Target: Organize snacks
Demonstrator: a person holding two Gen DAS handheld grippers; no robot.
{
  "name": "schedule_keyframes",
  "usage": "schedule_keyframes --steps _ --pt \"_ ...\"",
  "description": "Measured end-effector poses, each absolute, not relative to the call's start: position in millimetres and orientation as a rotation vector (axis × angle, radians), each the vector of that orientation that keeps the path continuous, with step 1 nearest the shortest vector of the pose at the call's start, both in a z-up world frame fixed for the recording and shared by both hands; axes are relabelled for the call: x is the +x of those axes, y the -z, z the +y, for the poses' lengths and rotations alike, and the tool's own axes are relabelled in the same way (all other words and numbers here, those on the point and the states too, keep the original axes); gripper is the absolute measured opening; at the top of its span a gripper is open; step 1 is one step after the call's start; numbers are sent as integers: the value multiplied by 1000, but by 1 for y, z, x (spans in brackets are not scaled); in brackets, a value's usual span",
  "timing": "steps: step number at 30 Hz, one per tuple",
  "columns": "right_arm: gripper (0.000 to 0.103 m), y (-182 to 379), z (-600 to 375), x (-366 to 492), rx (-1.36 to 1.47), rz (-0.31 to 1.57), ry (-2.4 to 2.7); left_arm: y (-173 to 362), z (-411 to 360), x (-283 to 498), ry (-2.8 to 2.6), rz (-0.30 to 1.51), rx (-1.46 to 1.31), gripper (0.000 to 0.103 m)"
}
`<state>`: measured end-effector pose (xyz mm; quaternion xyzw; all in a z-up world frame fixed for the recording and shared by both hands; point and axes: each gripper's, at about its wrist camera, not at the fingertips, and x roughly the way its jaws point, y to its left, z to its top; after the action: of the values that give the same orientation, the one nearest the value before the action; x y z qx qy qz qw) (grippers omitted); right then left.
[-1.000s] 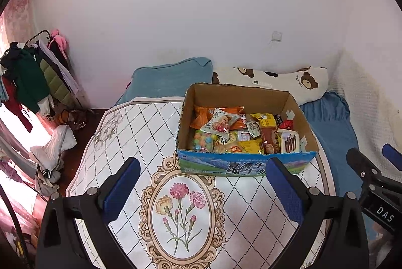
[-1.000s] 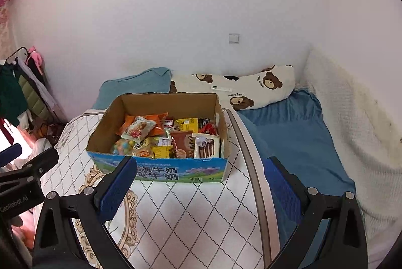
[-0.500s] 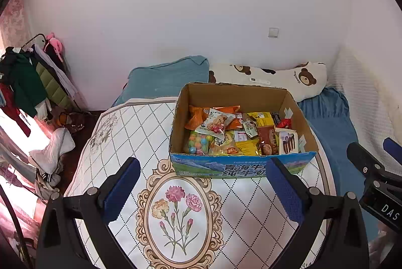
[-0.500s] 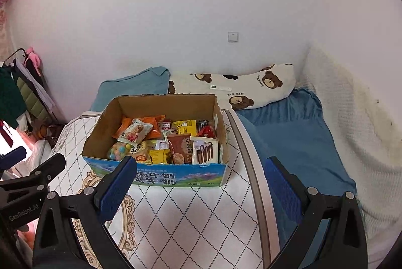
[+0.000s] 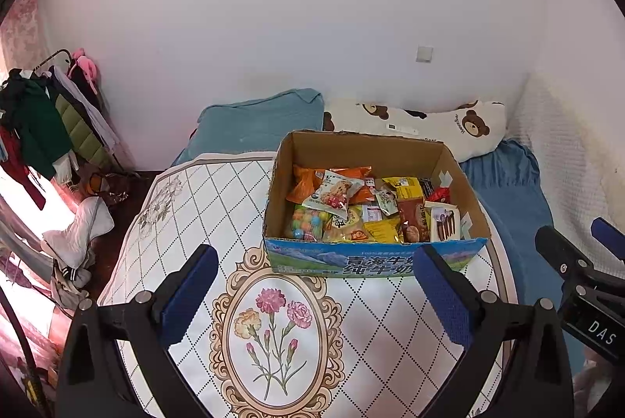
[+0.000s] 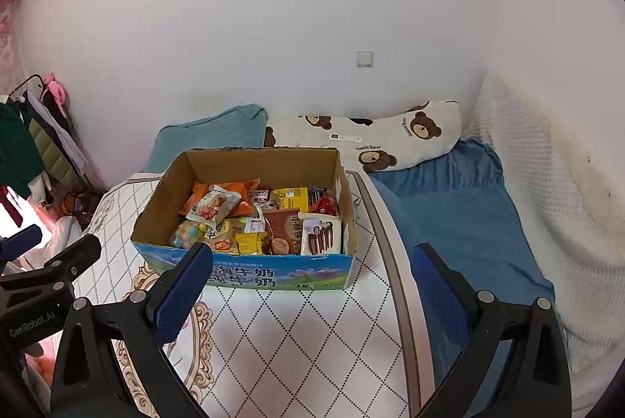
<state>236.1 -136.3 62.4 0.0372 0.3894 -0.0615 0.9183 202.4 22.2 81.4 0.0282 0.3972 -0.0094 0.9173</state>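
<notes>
Snack packets (image 5: 365,207) fill a cardboard box (image 5: 375,258) with a blue printed front, and the box sits on a round table (image 5: 187,218) with a white diamond-pattern cloth. The box is ahead of the left gripper (image 5: 316,287), a little toward its right finger. Seen from the right gripper (image 6: 312,283), the box (image 6: 250,271) is ahead and toward its left finger. Inside the box are an orange bag (image 6: 230,197), a bag of colored candy balls (image 5: 308,224), yellow packets (image 5: 406,185) and a white pack with chocolate sticks (image 6: 322,234) (they all lie mixed together).

Both grippers are spread wide with nothing between their blue pads, and neither touches the box. A flower picture (image 5: 275,332) on the cloth lies between the left gripper's fingers.

Past the table is a bed with a blue sheet (image 6: 461,222), a blue pillow (image 5: 258,127) and a bear pillow (image 6: 375,136). Far off to the left hangs a rack of clothes (image 5: 43,121).
</notes>
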Motion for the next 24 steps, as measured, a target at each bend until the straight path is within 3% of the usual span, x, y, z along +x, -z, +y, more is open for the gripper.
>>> schedule_keyframes --steps 24 --pt "103 -69 -137 230 98 797 111 -80 20 197 17 822 52 102"
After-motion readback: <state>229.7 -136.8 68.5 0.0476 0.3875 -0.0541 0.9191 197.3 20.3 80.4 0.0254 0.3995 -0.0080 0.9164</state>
